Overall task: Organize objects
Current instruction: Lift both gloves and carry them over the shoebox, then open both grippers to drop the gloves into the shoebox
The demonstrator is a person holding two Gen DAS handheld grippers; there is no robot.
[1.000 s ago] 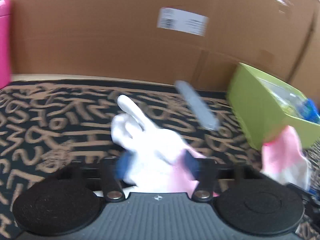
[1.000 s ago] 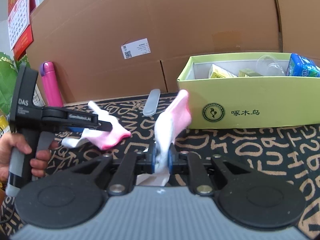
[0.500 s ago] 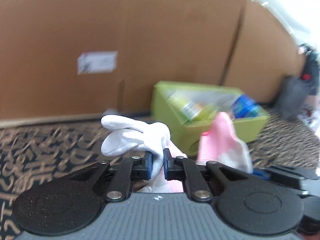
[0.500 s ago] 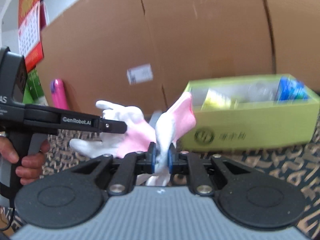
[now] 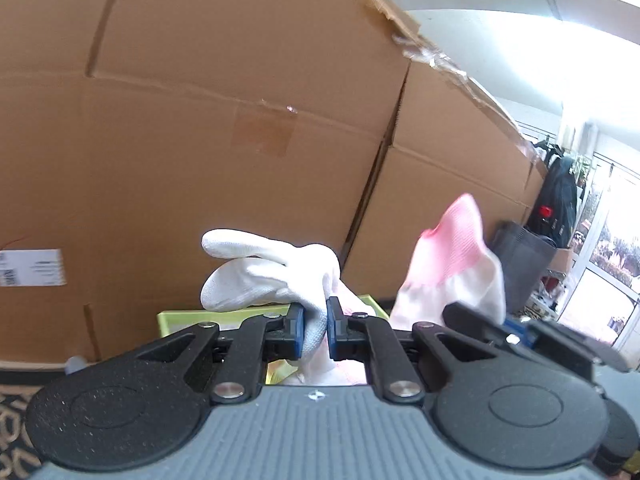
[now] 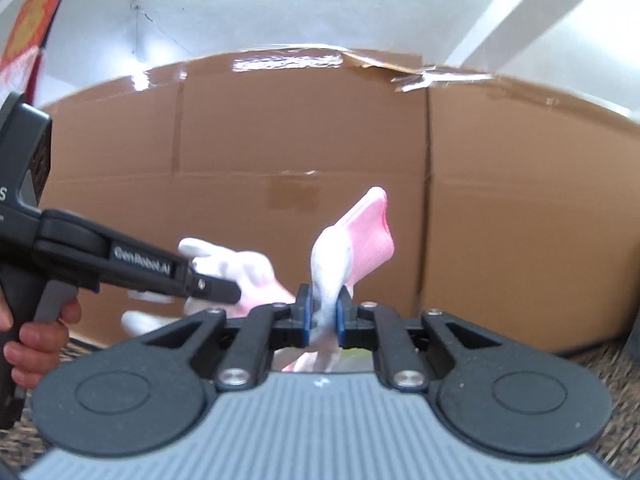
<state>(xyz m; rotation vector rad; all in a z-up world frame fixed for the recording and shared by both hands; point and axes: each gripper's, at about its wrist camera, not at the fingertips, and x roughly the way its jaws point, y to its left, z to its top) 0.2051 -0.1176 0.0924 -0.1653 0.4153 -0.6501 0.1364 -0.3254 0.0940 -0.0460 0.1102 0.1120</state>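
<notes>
My left gripper (image 5: 315, 330) is shut on a white and pink glove (image 5: 272, 276), its white fingers sticking up to the left. My right gripper (image 6: 321, 322) is shut on a second white and pink glove (image 6: 356, 240), its pink cuff pointing up. Both gloves are held high in the air, side by side. The right glove also shows in the left wrist view (image 5: 452, 264), and the left gripper (image 6: 212, 286) with its glove (image 6: 236, 266) shows in the right wrist view. The green box (image 5: 176, 316) lies just below, mostly hidden behind the left gripper.
A tall cardboard wall (image 5: 240, 120) stands close behind the box and also fills the right wrist view (image 6: 500, 200). The patterned mat (image 5: 16, 408) shows at the lower left. A dark bag (image 5: 524, 264) and bright window are at the far right.
Both grippers have lifted their gloves off the mat and moved right toward the green box. The cameras tilted upward, so the box and mat dropped almost out of sight.
</notes>
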